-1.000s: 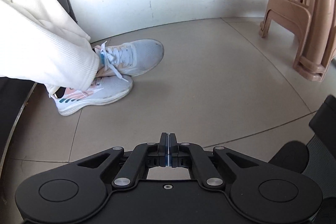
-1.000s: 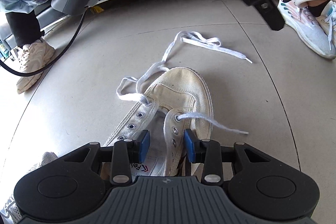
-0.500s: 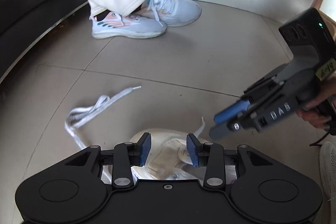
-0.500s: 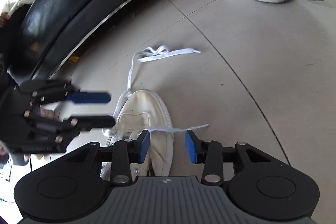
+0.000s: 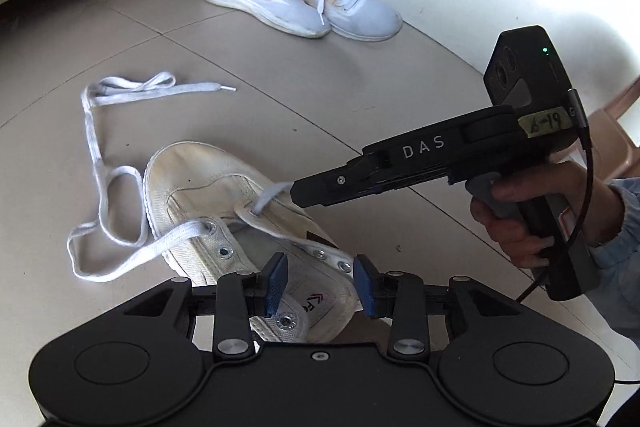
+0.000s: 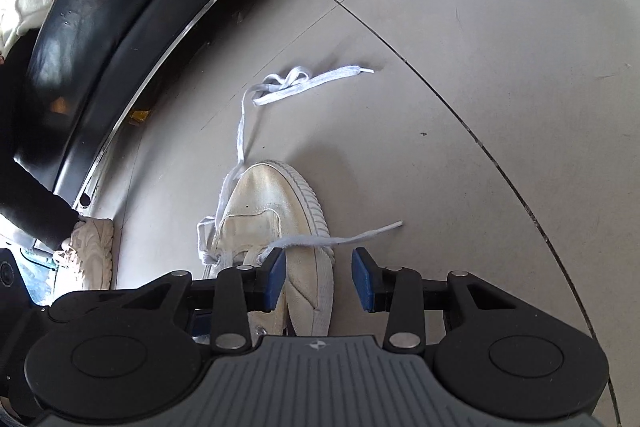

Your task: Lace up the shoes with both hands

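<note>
White shoe (image 5: 224,195) flat on the floor (image 5: 400,99), barely laced; left gripper (image 5: 320,283) over its heel, closing on nothing; right gripper (image 6: 319,277) beside its toe, fingers (image 6: 276,275) parted around the short lace end (image 6: 340,237), lined up to pinch.

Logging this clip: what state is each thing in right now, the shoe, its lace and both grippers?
Canvas shoe: upright on the floor, laced only through the eyelets nearest the toe.
Shoelace: untied, long end looped loose on the floor, short end lying over the shoe's side.
Left gripper: jaws apart and closing, shoe collar behind them, nothing pinched.
Right gripper: open, above the shoe, holding nothing.
</note>
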The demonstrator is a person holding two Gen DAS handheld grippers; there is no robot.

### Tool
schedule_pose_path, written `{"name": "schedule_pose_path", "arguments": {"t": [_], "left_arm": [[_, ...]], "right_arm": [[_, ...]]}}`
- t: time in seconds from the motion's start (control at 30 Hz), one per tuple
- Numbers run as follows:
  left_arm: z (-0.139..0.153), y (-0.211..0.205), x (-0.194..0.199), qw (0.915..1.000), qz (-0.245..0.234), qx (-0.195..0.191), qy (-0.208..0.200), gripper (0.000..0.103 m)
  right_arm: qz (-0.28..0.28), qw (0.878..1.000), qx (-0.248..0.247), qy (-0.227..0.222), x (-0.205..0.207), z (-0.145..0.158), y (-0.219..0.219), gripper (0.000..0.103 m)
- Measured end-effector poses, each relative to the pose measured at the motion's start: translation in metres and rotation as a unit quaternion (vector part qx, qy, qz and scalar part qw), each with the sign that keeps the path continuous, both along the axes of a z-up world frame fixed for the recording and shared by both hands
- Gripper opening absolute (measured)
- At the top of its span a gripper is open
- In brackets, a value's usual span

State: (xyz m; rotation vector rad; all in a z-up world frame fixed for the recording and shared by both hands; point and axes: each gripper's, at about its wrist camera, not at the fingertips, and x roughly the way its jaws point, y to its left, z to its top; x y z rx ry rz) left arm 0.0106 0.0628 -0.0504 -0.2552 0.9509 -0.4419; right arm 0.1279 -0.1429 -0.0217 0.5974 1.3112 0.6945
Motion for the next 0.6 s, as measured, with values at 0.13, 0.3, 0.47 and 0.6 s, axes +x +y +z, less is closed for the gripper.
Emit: {"name": "schedule_pose_path", "arguments": {"t": [0.13, 0.3, 0.47, 0.6], "left_arm": [[-0.005, 0.002, 0.002, 0.999, 0.037, -0.025, 0.004, 0.041], [-0.007, -0.002, 0.001, 0.9987, 0.044, -0.027, -0.005, 0.045], [-0.007, 0.0, -0.002, 0.9986, 0.043, -0.028, -0.007, 0.045], [-0.007, -0.001, -0.002, 0.9988, 0.042, -0.027, -0.007, 0.046]], "right_arm": [[-0.036, 0.998, 0.036, 0.037, 0.002, -0.014, -0.006, 0.041], [-0.077, 0.991, 0.076, 0.077, 0.003, -0.028, -0.013, 0.042], [-0.115, 0.985, 0.089, 0.093, 0.005, -0.035, -0.021, 0.045], [-0.123, 0.985, 0.089, 0.084, 0.011, -0.037, -0.021, 0.045]]}}
